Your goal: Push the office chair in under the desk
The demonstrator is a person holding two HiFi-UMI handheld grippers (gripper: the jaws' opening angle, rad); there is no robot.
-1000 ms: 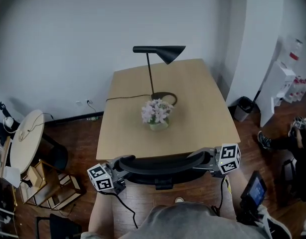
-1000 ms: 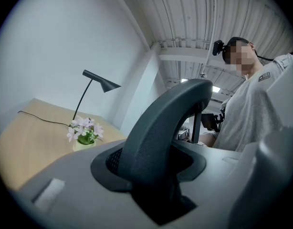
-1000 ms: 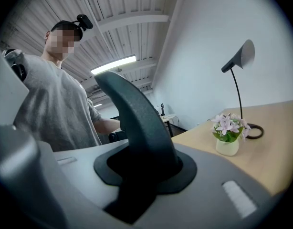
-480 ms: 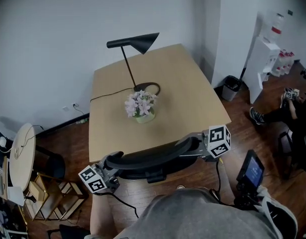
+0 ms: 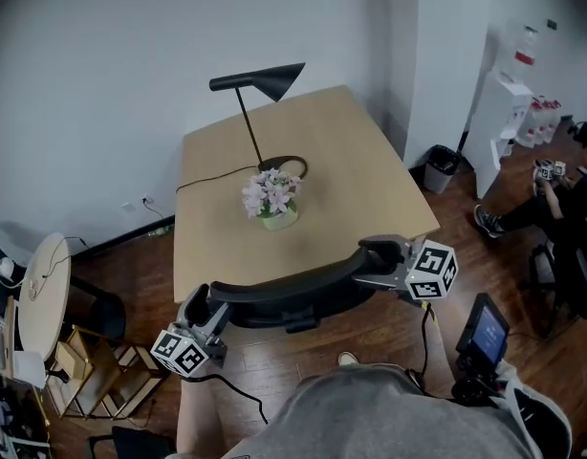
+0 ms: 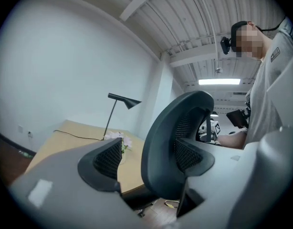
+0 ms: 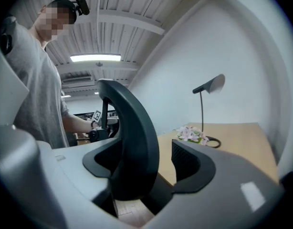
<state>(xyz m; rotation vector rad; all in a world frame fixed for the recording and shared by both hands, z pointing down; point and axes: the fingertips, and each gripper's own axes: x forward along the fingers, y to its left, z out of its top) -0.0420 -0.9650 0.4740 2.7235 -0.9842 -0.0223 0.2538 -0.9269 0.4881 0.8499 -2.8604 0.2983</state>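
The black office chair's curved back (image 5: 284, 290) stands along the near edge of the wooden desk (image 5: 351, 170), and its seat is hidden below the top. My left gripper (image 5: 200, 306) is at the back's left end and my right gripper (image 5: 375, 264) at its right end. The jaws of both have just been opening. In the left gripper view the chair back (image 6: 172, 142) rises between the left gripper's (image 6: 147, 156) spread pads, with a gap on the left. In the right gripper view the back (image 7: 132, 147) likewise stands between the right gripper's (image 7: 145, 161) open pads.
A black lamp (image 5: 250, 84) and a pot of flowers (image 5: 270, 199) stand on the desk. A round table (image 5: 40, 290) and wooden shelves (image 5: 93, 371) are at the left. A waste bin (image 5: 442, 168), a white cabinet (image 5: 499, 113) and a seated person (image 5: 561, 199) are at the right.
Both grippers were shut on the ends of the chair back and now stand open around it. The left one has slipped back a little. The chair stays at the desk edge.
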